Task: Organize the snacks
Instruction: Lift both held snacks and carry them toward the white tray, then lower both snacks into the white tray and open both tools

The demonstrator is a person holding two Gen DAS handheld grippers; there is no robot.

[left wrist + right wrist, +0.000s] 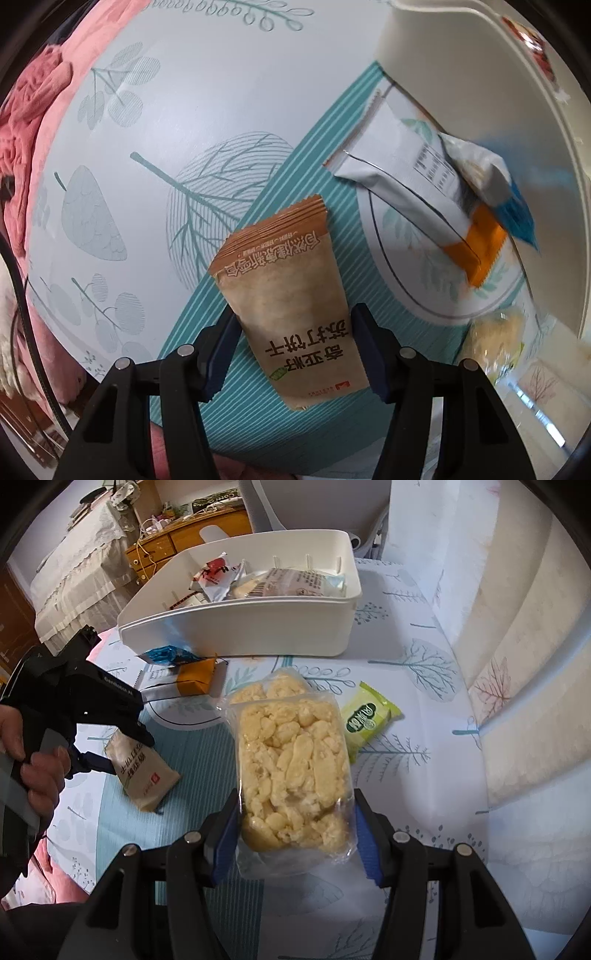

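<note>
Jaws: I read the left gripper (pixel 291 350) clamped on a brown cracker packet (pixel 284 291), the right gripper (pixel 295 834) clamped on a clear pack of pale yellow puffs (pixel 291 771). Both packs sit near the white bin (pixel 236 627), just before its front wall.

Both wrist views look closely down at the bedspread (pixel 221 110).

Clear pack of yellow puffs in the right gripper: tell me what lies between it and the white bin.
Nothing tall blocks the way. The clear pack sits between the right gripper's fingers; ahead lies bare cloth up to the white bin's low front wall. The green packet lies off to the right.
</note>
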